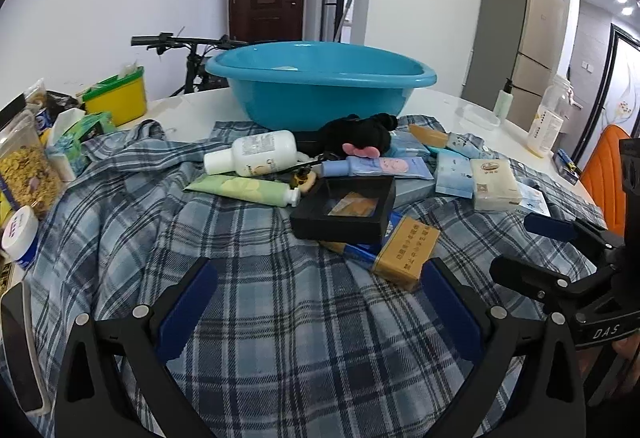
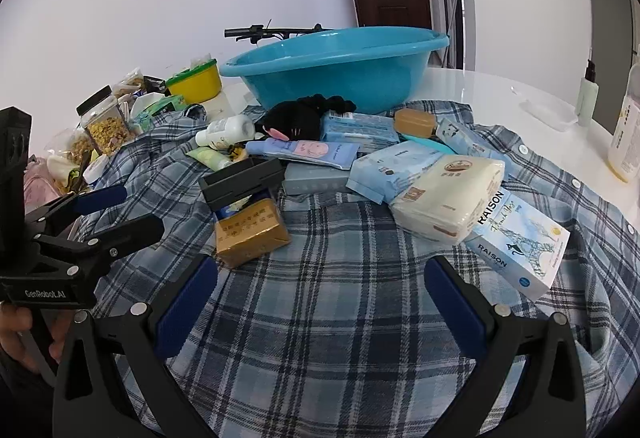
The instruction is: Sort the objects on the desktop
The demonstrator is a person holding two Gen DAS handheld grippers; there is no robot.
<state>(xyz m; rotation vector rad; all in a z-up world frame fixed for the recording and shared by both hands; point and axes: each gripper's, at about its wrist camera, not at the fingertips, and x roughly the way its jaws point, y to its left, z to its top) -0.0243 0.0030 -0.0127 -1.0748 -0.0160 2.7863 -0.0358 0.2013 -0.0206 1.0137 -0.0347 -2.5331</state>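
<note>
Centre frame in both views, a jumble of toiletries and packets lies on a plaid shirt (image 1: pixel 260 318) spread over the white counter (image 2: pixel 500 85), in front of a blue basin (image 1: pixel 320 85). Nearest is a gold box (image 1: pixel 408 252), probably light and stiff, best pinched across its short sides. A black tray (image 1: pixel 344 209) overlaps it. Left claw (image 1: pixel 320 302) and right claw (image 2: pixel 320 298) both hang spread apart, empty.

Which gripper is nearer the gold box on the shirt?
Left. The left gripper hangs open just before the gold box, its right finger almost beside it; the open right gripper sits farther right.
</note>
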